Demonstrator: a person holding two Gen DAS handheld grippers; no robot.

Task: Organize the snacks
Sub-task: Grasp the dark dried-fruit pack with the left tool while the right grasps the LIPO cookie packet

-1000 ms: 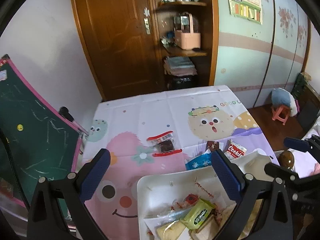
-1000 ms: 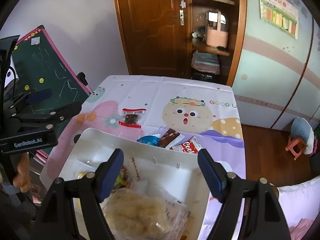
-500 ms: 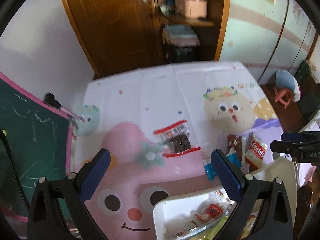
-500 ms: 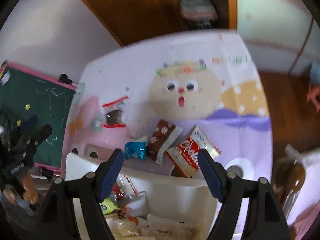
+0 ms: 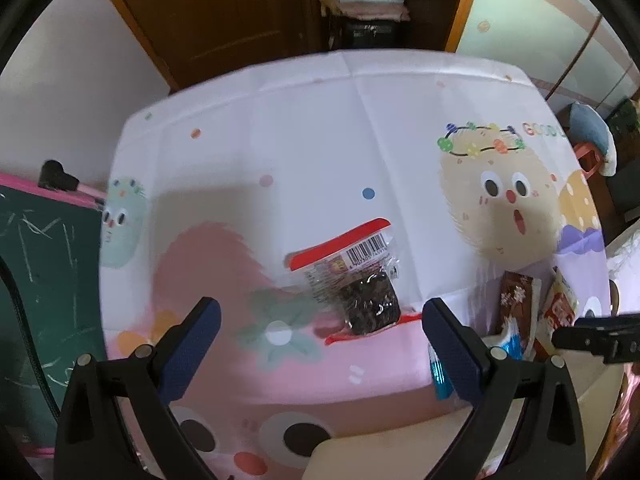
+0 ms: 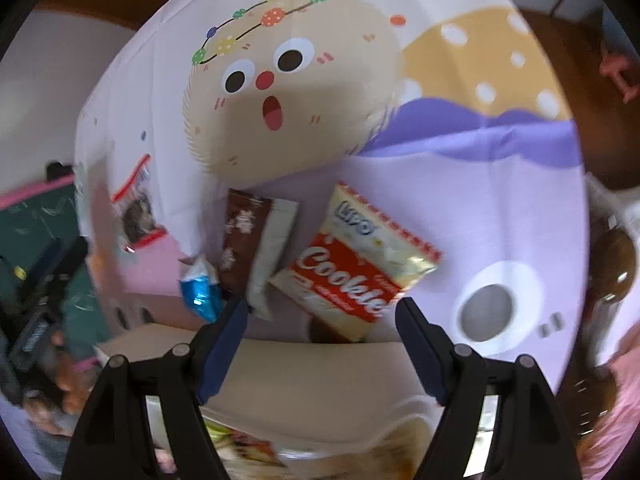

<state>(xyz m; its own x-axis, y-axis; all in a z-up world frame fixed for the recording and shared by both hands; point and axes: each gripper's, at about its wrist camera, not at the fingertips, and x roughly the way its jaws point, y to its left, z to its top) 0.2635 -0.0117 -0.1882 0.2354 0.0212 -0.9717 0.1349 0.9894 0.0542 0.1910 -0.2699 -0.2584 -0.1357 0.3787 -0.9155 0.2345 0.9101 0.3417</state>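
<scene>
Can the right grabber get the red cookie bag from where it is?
Probably yes. The right gripper is open, the cookie bag lies just ahead between its fingers, and nothing covers it.

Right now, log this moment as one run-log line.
left tool: open, over clear date-cake packet | right tool: open, over Cookies packet | brown packet, blue packet: on tablecloth

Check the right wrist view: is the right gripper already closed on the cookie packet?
No. The right gripper is open, its fingers either side of the cookie packet, which lies flat on the tablecloth.
</scene>
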